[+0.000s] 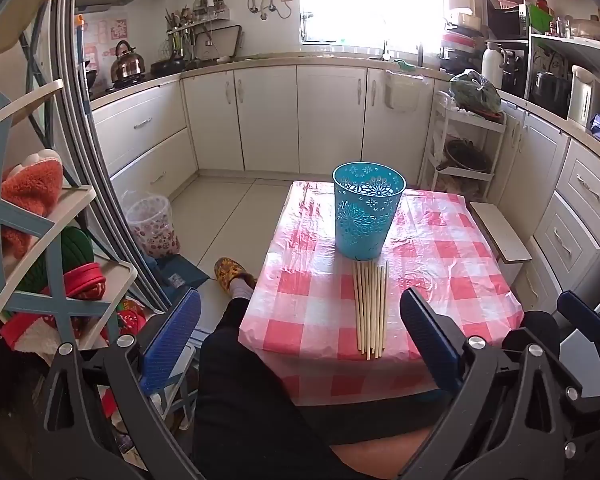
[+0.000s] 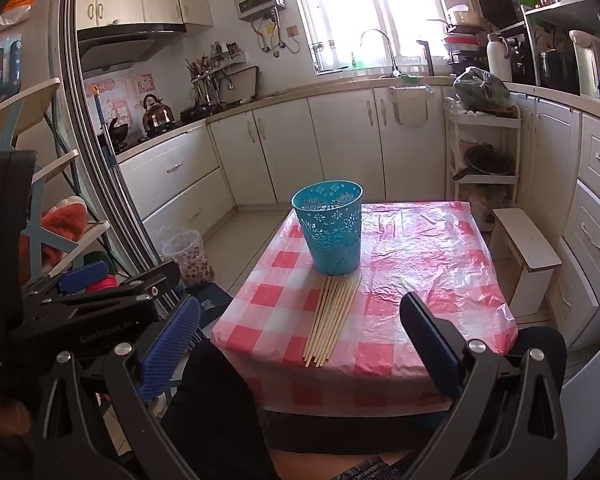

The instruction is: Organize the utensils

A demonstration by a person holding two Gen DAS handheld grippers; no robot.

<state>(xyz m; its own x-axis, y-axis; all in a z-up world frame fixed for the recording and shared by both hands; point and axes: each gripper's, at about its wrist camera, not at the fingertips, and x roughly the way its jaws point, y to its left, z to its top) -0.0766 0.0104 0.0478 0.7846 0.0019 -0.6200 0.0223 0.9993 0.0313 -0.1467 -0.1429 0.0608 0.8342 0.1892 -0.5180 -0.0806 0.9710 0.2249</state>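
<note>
Two tools (image 1: 300, 332) (image 2: 300, 332) gaping empty, chopsticks (image 1: 370, 308) touching teal basket (image 1: 367, 210), stool (image 2: 526, 248) beside table (image 2: 440, 264)

Centre of frame: blue cup (image 1: 367, 211) stands upright at the far ends of the chopsticks (image 1: 370, 309), blocking that side. Checked tablecloth (image 1: 452, 264) is bare right of both. A white stool (image 1: 500, 234) adjoins the table's right edge.

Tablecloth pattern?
Red-and-white check on the tablecloth, under a glossy clear cover. Clearest in the right wrist view.
</note>
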